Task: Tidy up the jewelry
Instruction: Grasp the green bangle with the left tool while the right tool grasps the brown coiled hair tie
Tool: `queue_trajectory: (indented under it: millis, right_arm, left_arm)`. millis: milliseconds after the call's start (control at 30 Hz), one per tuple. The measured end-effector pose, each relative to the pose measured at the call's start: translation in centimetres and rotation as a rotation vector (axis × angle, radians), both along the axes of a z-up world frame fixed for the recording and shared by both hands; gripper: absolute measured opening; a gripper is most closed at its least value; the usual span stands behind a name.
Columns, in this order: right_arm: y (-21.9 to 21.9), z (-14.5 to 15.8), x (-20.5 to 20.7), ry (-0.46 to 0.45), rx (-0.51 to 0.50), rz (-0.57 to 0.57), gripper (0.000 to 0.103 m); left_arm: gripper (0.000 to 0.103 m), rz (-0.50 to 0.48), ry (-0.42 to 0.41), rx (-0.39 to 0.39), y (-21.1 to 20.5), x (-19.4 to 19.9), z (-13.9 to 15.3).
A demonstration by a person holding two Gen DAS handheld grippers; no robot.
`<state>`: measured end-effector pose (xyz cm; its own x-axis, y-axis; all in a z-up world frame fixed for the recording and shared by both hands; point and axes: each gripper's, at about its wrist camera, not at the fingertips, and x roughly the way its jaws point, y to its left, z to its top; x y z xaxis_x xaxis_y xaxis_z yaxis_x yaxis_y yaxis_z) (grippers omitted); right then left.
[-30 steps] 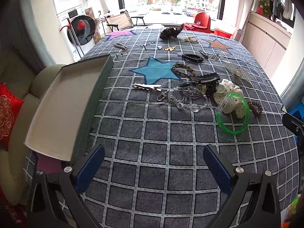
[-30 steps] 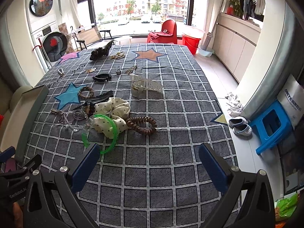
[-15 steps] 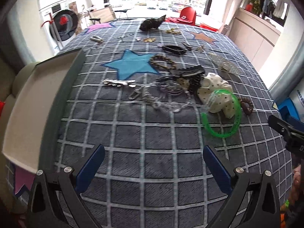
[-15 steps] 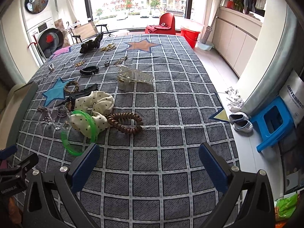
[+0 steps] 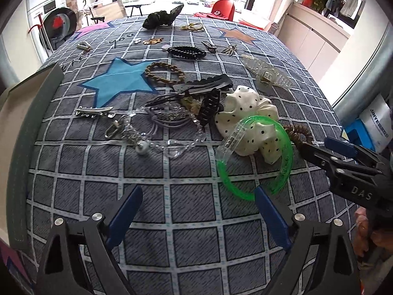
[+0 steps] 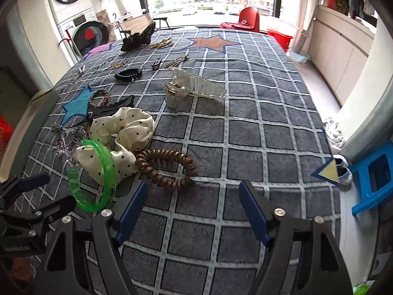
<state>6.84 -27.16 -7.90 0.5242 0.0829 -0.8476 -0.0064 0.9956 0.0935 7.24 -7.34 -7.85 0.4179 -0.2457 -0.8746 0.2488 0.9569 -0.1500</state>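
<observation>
Jewelry and hair pieces lie scattered on a grey checked cloth. A green bangle [image 5: 282, 169] leans on a white polka-dot scrunchie [image 5: 248, 115]; both show in the right wrist view, bangle [image 6: 105, 169], scrunchie [image 6: 127, 127]. A brown spiral hair tie [image 6: 167, 169] lies just beyond my right gripper [image 6: 194, 209], which is open and empty. My left gripper [image 5: 196, 213] is open and empty, just short of the bangle. A clear bead necklace [image 5: 169, 145] lies ahead of it.
A grey-rimmed open box [image 5: 29, 127] stands at the left edge. Further back lie a clear claw clip [image 6: 194, 86], black hair clips [image 5: 203, 86], a wooden bead bracelet [image 5: 164, 72], a black spiral tie [image 5: 186, 52] and small pieces. The bed edge drops off right, beside a blue stool [image 6: 373, 177].
Both grippers have moved forward and down toward the pile; the bangle and the brown spiral tie now sit much closer. The jaws stay open.
</observation>
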Motion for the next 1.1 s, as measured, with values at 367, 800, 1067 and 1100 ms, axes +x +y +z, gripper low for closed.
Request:
queue_trajectory:
  millis: [367,800,1067,1100]
  right_arm:
    - [-0.1,-0.6,1.7,-0.023,-0.019,0.067,0.034]
    - [-0.9,-0.4,0.8,-0.031,0.056,0.025,0.012]
    - [-1.3,0.9,-0.9,-0.04,0.109,-0.005,0.012]
    - [-1.3,1.1,-1.1,-0.042,0.116,-0.009,0.012]
  left_arm:
    - [0.078,-0.012,-0.005,0.006,-1.8,1.0,-0.1]
    - [0.009,-0.015,-0.007,-0.013,-2.0,1.1,0.1]
    - [0.009,-0.033,-0.027,-0.055,-1.2,-0.6,1.4]
    - [0.009,-0.035,-0.032,-0.06,-1.1,-0.8,1.7]
